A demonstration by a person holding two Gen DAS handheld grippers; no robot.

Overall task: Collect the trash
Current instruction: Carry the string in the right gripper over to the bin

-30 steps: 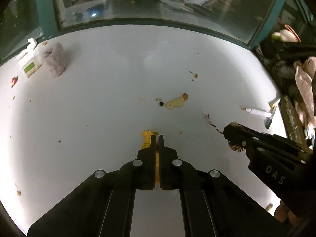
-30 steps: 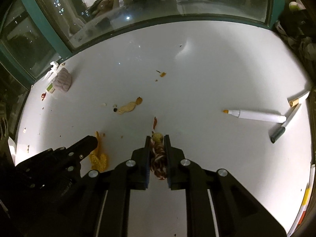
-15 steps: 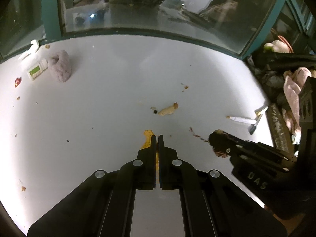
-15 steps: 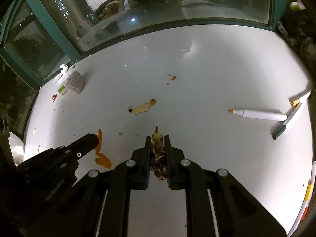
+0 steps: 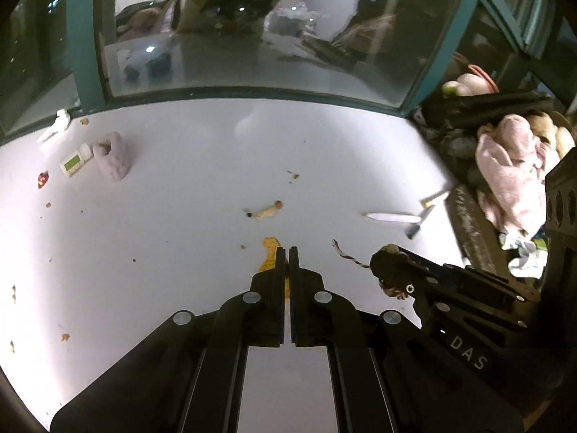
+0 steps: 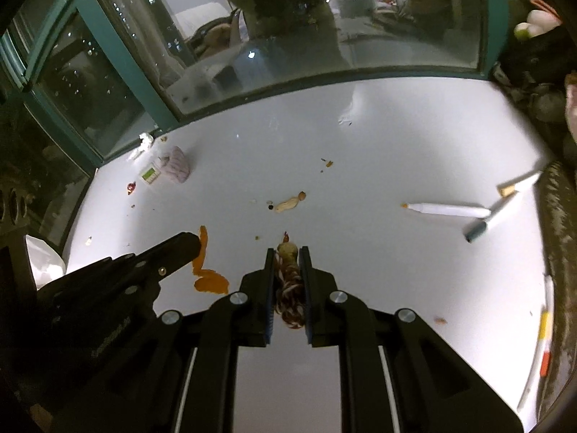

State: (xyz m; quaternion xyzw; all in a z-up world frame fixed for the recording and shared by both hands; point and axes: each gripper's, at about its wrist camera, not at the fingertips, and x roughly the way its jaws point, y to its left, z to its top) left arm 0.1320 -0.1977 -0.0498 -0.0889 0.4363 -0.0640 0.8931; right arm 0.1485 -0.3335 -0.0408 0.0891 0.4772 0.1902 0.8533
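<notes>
My left gripper (image 5: 287,252) is shut on a thin strip of orange peel (image 5: 268,254), which hangs above the white table (image 5: 180,234). From the right wrist view the peel (image 6: 211,283) dangles below the left gripper (image 6: 184,247). My right gripper (image 6: 286,252) is shut on a red-and-white braided cord with a yellowish knob (image 6: 288,278); its tail (image 5: 348,254) trails out from the right gripper (image 5: 382,265). A peanut shell (image 5: 267,212) lies on the table beyond both grippers, with small crumbs (image 5: 293,175) farther back.
A pink fuzzy item (image 5: 111,160), a green-and-white packet (image 5: 75,164), a red scrap (image 5: 43,179) and a crumpled tissue (image 5: 56,126) lie at the far left. Markers (image 6: 447,211) lie to the right. Clothes (image 5: 512,176) are piled past the right edge. A window (image 5: 252,54) backs the table.
Both grippers have risen from the table with the peel and the cord still held. The table and its litter look smaller and farther off.
</notes>
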